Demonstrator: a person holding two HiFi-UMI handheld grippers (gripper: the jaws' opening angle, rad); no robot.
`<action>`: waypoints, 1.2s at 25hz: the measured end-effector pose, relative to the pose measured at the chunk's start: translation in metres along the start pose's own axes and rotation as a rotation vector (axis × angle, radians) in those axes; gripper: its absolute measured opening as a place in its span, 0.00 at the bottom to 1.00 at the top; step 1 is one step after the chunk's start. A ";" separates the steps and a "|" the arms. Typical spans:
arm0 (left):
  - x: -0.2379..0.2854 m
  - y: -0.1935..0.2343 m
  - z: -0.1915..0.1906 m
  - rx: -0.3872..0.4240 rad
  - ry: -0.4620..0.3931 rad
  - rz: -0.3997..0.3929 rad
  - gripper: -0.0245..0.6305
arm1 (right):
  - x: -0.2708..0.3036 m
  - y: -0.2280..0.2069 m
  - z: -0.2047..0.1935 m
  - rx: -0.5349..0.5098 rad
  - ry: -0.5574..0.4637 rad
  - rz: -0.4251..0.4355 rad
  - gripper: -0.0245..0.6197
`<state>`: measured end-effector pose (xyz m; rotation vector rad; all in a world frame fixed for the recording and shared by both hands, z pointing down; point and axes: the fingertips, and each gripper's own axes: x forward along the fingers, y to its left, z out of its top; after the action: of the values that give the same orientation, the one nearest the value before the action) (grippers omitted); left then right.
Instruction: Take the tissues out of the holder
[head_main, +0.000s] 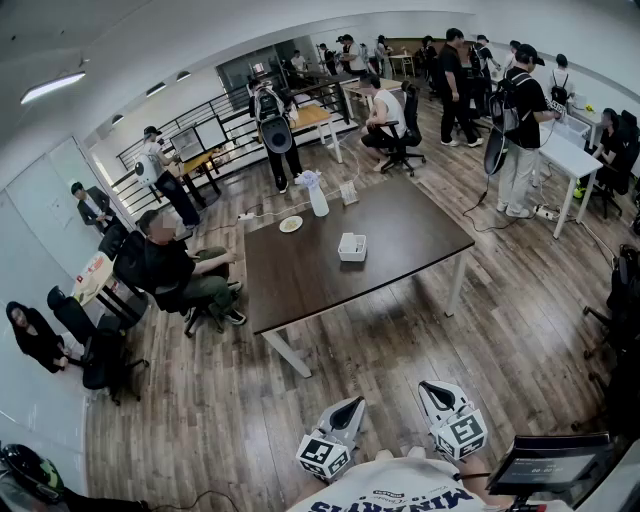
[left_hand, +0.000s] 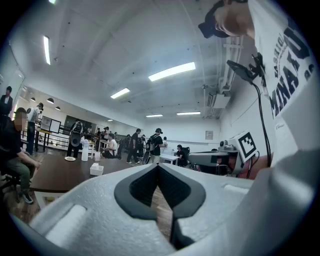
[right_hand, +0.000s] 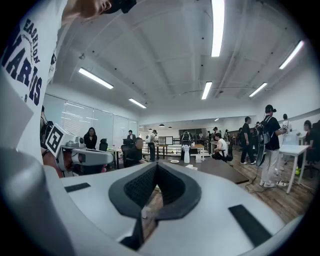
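Both left gripper (head_main: 349, 403), right gripper (head_main: 429, 386) fingers pressed together; floor (head_main: 385, 345) gap before table (head_main: 330, 280) edge; tissue holder (head_main: 352, 246) mid-table.

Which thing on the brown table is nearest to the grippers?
The white square tissue holder. The plate and the bottle stand farther back, by the far edge.

**Operator's rig and clothing.** You wear a white T-shirt (head_main: 400, 492) printed with dark blue block lettering. Your left gripper (head_main: 356, 401) and right gripper (head_main: 424, 385) share one build. Each has a pale grey, matt moulded shell (left_hand: 100, 220) that tapers forward, with black ribbed pads (left_hand: 142, 187) lining a teardrop-shaped hollow. Each bears a white marker cube (head_main: 322, 457) printed with black square patterns. The right gripper's shell also carries black rectangular strips (right_hand: 248, 220).
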<state>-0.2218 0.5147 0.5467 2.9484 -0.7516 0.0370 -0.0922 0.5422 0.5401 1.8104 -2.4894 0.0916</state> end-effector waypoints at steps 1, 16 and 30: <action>-0.002 0.001 0.001 0.000 -0.001 0.001 0.04 | 0.000 0.001 0.001 -0.001 -0.002 -0.003 0.05; 0.013 -0.007 0.008 0.010 0.026 0.050 0.04 | -0.014 -0.032 0.005 0.012 -0.022 -0.015 0.05; 0.075 -0.001 -0.007 -0.025 0.055 0.118 0.04 | 0.005 -0.106 -0.023 0.034 0.004 0.016 0.05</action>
<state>-0.1554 0.4803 0.5570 2.8632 -0.9105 0.1157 0.0074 0.5066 0.5643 1.8012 -2.5151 0.1382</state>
